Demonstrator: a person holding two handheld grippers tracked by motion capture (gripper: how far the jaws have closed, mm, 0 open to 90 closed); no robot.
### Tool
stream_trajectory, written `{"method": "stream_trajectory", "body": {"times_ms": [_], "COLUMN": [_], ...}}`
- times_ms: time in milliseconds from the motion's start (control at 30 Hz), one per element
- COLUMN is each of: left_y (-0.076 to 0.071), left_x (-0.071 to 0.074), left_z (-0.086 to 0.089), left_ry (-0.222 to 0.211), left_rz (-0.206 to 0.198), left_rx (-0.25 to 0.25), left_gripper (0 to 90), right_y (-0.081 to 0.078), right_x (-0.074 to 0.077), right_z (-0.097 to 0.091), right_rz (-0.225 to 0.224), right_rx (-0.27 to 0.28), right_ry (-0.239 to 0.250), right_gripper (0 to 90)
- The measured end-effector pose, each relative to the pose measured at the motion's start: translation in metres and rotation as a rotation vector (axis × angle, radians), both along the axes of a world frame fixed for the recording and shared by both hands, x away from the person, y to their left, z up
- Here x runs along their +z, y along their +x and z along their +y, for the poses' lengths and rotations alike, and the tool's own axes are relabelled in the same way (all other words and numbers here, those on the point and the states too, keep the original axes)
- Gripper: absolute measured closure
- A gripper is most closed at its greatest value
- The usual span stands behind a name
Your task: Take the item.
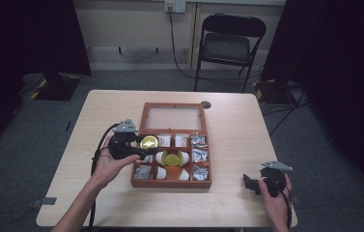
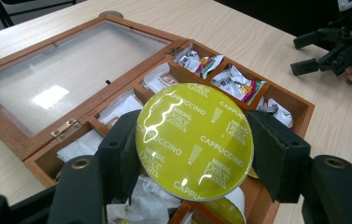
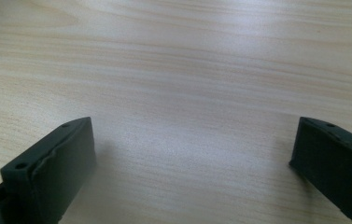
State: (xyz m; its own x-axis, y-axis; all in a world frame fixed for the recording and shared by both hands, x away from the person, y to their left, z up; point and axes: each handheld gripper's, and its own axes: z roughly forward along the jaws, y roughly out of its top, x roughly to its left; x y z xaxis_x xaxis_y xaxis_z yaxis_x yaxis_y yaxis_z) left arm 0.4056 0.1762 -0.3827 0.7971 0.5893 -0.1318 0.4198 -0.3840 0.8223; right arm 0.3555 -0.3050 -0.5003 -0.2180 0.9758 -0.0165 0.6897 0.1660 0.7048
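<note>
A yellow-green coffee capsule [image 2: 194,140] printed "Cappuccino" sits between the jaws of my left gripper [image 2: 194,149], which is shut on it. It hangs over the left compartments of the open wooden box [image 1: 171,184]; the same capsule [image 1: 148,142] shows in the high view with my left gripper [image 1: 147,147] on it. A second capsule [image 1: 172,158] lies in the box's middle compartment. My right gripper [image 1: 248,183] rests low over the table near the front right corner, open, its jaws wide apart over bare wood [image 3: 192,154].
The box's glass lid [image 1: 172,117] lies open flat behind the compartments. Packets and sachets [image 1: 199,155] fill the right-hand compartments. A black folding chair [image 1: 230,43] stands beyond the table's far edge. The light wood table [image 1: 107,111] has free room left and right of the box.
</note>
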Motion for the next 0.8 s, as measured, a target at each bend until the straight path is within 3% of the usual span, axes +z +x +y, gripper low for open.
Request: {"method": "stream_trajectory", "body": {"times_ms": [567,800], "left_y": [0.006,0.009], "left_x": [0.004,0.005], "left_z": [0.021,0.035], "left_ry": [-0.019,-0.02], "left_rz": [-0.009,-0.011], "left_rx": [0.036,0.083], "left_gripper": [38.8,38.8], "right_y": [0.0,0.0], "right_x": [0.0,0.0], "right_z": [0.0,0.0], "right_rz": [0.0,0.0], "right_rx": [0.001,0.001], "right_ry": [0.0,-0.001], "right_gripper": [0.0,0.0]}}
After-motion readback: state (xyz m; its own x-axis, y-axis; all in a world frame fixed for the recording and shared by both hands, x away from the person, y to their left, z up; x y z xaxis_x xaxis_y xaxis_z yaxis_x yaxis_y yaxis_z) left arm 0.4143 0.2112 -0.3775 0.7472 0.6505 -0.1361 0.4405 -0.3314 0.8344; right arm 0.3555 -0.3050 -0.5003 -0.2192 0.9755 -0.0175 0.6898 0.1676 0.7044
